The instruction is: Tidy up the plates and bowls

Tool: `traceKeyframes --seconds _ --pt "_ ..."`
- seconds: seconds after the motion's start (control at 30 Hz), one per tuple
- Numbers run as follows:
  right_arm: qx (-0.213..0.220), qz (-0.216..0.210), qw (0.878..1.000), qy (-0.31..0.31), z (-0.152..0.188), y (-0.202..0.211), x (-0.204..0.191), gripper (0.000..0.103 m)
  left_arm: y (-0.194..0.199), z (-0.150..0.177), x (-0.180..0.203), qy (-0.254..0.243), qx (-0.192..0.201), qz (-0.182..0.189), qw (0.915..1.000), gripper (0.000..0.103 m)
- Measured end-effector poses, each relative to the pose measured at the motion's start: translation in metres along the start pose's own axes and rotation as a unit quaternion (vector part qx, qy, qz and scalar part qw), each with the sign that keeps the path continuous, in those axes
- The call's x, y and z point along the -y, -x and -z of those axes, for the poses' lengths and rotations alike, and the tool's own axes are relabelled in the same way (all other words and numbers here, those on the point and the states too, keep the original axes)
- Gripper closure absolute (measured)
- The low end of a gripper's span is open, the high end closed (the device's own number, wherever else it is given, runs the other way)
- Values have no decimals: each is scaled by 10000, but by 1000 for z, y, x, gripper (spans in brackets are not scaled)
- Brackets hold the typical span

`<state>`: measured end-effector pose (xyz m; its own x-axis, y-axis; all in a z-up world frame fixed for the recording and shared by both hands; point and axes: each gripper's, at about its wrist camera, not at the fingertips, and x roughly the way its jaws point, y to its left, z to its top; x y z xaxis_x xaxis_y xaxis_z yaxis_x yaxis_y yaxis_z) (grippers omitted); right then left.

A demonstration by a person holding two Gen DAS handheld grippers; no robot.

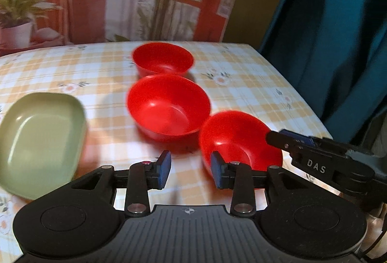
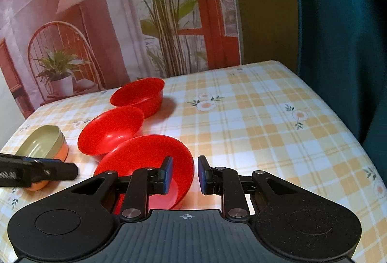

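Left gripper [image 1: 191,169] is hanging parted and empty before the near red bowl [image 1: 238,139], beside the green dish [image 1: 40,142].
Right gripper [image 2: 185,174], narrowly parted, is straddling that bowl's rim unpinched; next comes clamping, probably for stacking.

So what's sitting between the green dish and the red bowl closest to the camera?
Only bare checked tablecloth separates the green dish from the nearest red bowl in the left wrist view.
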<state>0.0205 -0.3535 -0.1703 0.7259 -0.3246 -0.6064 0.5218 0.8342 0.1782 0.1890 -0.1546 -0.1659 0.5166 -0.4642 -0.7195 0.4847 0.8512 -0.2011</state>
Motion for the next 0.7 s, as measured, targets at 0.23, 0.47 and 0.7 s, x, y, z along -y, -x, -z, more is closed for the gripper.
traceKeyframes --seconds 0.23,0.47,0.7 --pt "-66 -115 9998 -180 6 -1 6 82 -21 8 10 -15 -272 217 9994 66" --pt "-110 -223 9993 -286 9 -3 9 82 -26 9 16 -111 -341 346 9988 76" --pt "-76 -259 9992 -285 11 -1 8 85 -22 11 16 -99 -305 347 9989 81"
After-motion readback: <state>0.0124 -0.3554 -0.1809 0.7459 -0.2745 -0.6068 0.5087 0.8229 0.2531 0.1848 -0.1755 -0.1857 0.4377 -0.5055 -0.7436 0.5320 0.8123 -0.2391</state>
